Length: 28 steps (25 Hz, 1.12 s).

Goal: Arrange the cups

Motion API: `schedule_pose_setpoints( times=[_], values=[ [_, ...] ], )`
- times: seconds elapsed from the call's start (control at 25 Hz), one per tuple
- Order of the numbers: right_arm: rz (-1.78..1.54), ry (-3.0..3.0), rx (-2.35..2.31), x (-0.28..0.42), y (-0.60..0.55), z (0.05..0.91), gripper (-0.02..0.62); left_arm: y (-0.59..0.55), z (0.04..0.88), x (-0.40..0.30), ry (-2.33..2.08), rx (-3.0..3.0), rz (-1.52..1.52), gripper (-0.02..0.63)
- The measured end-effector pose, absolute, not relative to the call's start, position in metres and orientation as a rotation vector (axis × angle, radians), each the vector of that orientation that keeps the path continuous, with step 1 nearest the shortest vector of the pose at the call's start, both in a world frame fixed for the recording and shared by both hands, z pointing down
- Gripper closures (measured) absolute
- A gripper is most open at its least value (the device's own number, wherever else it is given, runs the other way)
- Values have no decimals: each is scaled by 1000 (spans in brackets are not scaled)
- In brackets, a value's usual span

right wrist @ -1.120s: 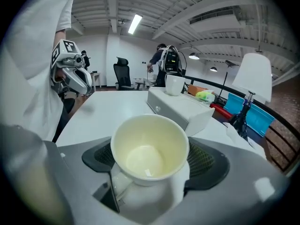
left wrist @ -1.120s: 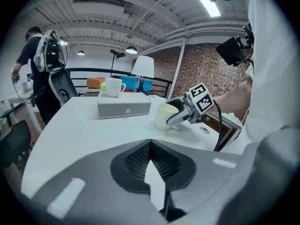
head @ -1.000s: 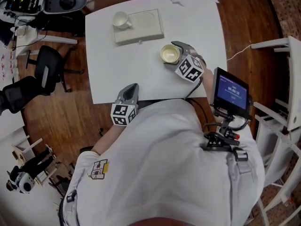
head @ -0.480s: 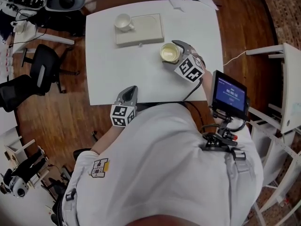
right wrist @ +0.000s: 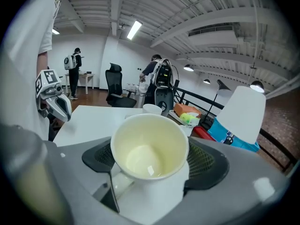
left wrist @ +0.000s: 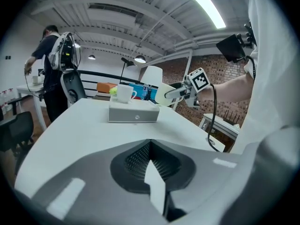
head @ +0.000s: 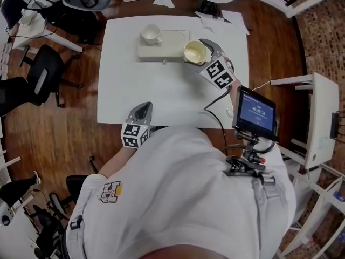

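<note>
A cream cup (head: 193,52) sits between the jaws of my right gripper (head: 202,55), which is shut on it, over the right end of the pale tray (head: 170,39). The right gripper view looks into this empty cup (right wrist: 149,146), mouth up, handle toward the camera. A white cup (head: 151,34) stands upright on the tray's left end; it also shows small in the left gripper view as the white cup (left wrist: 124,93). My left gripper (head: 139,114) rests at the table's near edge, shut on nothing, its jaws (left wrist: 150,146) pointing at the tray (left wrist: 133,112).
The white table (head: 161,90) has papers (head: 221,18) and a lamp base (head: 207,7) at its far edge. Office chairs (head: 38,74) stand to the left, a white shelf (head: 318,117) to the right. A screen (head: 253,112) hangs at my chest. A person (left wrist: 51,74) stands far off.
My right gripper has carried the cream cup from the table in front of the tray to over the tray's right end. The left gripper has stayed at the near edge.
</note>
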State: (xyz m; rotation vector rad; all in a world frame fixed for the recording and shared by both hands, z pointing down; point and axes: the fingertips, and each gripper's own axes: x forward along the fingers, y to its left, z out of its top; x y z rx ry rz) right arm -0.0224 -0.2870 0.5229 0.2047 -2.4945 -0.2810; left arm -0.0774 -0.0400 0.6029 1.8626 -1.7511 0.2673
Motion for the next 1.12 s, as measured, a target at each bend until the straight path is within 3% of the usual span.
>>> schedule_pose_setpoints(
  times=[0.44, 1.12],
  values=[
    [-289, -2509, 197, -71, -333, 506, 147, -8, 599, -108, -1895, 1694, 213, 609],
    [-192, -2423, 89, -117, -358, 565, 147, 20, 607, -130, -1973, 1519, 232, 609]
  ],
)
